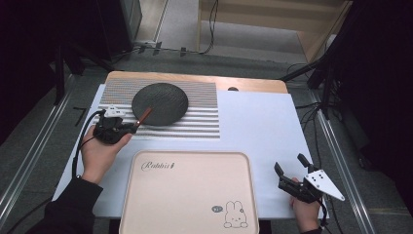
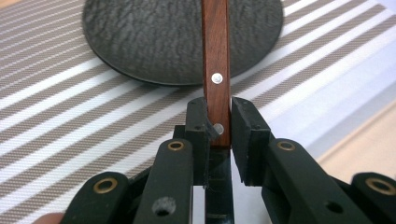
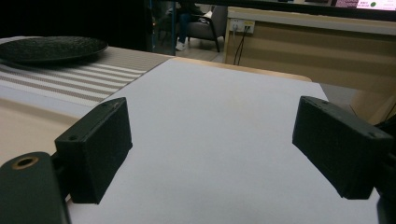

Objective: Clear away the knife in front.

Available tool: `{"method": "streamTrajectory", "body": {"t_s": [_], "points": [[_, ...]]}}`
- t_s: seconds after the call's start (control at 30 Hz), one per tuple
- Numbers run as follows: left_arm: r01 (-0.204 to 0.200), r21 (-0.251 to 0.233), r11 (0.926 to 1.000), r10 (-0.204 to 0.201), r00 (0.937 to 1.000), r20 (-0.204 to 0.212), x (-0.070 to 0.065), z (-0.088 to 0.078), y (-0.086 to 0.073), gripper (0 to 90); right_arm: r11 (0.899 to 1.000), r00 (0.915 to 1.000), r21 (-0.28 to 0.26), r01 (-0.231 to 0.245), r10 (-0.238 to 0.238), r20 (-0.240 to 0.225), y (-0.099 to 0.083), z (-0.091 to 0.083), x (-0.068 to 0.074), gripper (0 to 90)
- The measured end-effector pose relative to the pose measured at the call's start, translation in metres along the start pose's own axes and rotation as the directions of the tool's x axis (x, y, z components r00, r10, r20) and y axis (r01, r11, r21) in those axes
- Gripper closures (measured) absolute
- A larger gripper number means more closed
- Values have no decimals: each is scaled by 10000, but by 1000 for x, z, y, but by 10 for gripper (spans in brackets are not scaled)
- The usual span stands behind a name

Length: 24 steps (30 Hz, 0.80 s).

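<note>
Leftmost, the left gripper (image 1: 127, 127) pinches the near end of a wooden handle (image 2: 216, 70), its jaws pressed against the wood on both sides just below a small metal rivet. That handle runs forward over the edge of the dark round plate (image 1: 159, 103), which sits on the striped placemat (image 1: 204, 119); whether its far end rests on the plate or hangs just above it, I cannot tell. Nearer the person lies the beige rabbit tray (image 1: 146, 195), bare. Farthest right, the right gripper (image 1: 289, 166) hovers over the white table cover (image 1: 263, 126), jaws spread wide and holding nothing. My reading: the utensil is gripped at the plate, and the next move calls for a steady pinch while lifting it level.
</note>
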<state>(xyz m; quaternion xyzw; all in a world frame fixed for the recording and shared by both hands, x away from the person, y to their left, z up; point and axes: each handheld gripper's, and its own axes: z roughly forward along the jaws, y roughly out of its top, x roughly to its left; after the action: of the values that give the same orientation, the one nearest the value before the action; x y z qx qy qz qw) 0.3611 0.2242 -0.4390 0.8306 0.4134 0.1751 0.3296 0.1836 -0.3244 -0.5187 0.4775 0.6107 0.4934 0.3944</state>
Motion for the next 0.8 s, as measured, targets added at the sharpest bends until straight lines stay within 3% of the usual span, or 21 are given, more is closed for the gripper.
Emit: {"method": "streamTrajectory", "body": {"t_s": [0.8], "points": [[-318,-511,9982,339,9985,419,-37,-21,-25,769,10000,10000,31,-18,18,4,0,0,0,102]]}}
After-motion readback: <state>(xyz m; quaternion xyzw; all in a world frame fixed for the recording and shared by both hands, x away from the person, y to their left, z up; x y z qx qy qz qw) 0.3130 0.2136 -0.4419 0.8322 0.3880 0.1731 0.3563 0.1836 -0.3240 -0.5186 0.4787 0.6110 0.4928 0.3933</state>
